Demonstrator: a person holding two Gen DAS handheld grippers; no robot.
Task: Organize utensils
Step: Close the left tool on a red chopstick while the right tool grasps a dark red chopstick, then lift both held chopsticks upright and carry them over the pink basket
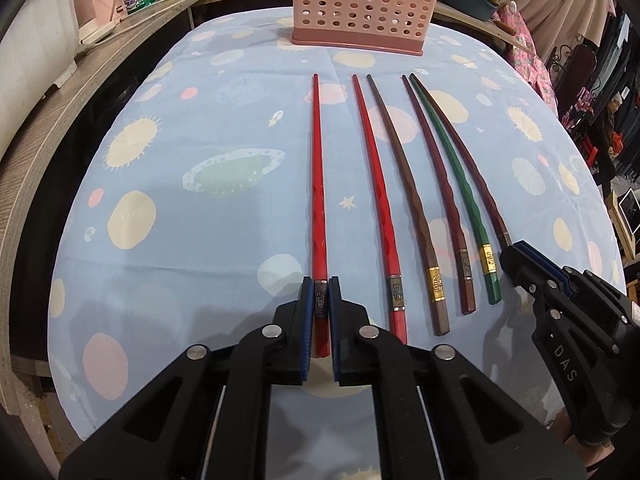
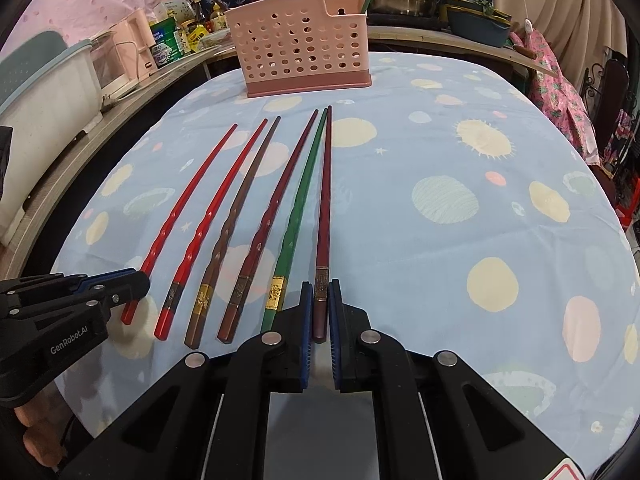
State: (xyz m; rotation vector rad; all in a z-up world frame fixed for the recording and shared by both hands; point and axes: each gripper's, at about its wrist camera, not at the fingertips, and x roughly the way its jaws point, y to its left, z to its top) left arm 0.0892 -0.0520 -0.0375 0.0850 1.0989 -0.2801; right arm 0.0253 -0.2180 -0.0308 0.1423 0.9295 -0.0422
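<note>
Several chopsticks lie side by side on the blue tablecloth [image 1: 200, 240], tips toward a pink perforated utensil basket [image 1: 360, 4] at the far edge. My left gripper [image 1: 321, 292] is shut on the handle end of the leftmost red chopstick [image 1: 318, 184]. My right gripper [image 2: 320, 296] is shut on the handle end of the rightmost dark maroon chopstick [image 2: 325, 200]. Between them lie a second red chopstick [image 1: 376, 200], a brown one [image 1: 408, 200], a dark red one [image 1: 440, 200] and a green one [image 1: 460, 192]. The basket also shows in the right wrist view [image 2: 304, 48].
A wooden counter [image 1: 60, 120] curves along the left with a white bin [image 1: 32, 44], a pink appliance and bottles. Pots and a blue dish [image 2: 476, 28] stand behind the basket. The table edge drops off at the right by floral cloth [image 2: 560, 88].
</note>
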